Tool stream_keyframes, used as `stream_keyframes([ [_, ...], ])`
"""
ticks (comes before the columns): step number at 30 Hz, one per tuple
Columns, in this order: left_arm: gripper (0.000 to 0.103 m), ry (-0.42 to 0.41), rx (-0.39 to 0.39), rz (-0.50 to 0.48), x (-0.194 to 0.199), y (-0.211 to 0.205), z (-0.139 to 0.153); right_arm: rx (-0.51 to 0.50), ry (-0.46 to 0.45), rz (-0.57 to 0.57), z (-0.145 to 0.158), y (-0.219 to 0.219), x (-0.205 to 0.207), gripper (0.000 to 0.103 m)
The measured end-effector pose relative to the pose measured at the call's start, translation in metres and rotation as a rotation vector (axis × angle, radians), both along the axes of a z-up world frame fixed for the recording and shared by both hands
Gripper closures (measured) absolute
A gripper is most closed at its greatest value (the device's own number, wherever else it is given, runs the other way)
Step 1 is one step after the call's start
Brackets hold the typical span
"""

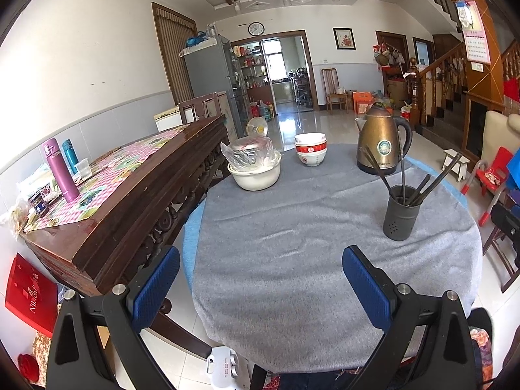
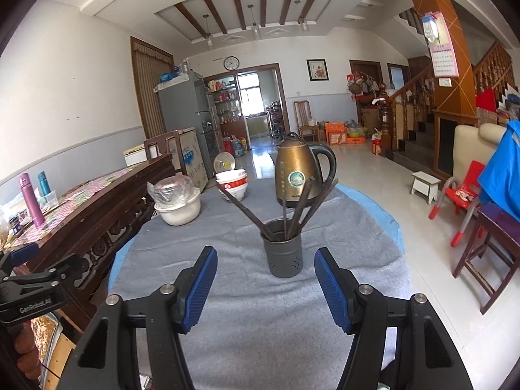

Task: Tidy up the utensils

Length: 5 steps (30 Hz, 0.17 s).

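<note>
Chopsticks [image 2: 294,208] stand gathered in the holder [image 2: 283,248] near the worktop's [image 1: 292,276] right edge; both tongs [image 1: 260,279] [image 2: 265,284] gape, empty.

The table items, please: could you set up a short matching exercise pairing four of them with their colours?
Things:
1. kettle
2. holder
3. bowls
4. cloth

Colours:
A. grey
B. white with red bands
C. bronze with a black handle
D. dark charcoal

Pairs: 1-C, 2-D, 3-B, 4-A
</note>
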<state>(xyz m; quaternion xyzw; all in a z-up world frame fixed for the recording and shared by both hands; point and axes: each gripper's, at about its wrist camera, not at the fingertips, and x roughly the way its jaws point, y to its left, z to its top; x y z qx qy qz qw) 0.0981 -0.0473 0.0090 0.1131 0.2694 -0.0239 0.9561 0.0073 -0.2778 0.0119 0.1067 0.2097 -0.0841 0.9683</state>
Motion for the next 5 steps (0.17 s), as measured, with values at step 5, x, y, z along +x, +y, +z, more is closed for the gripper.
stream_keyframes([
  [5, 0.003, 0.039, -0.047, -0.061, 0.026, -0.012, -0.009, -0.031, 0.021, -0.046, -0.018, -0.024, 0.026, 0.036],
])
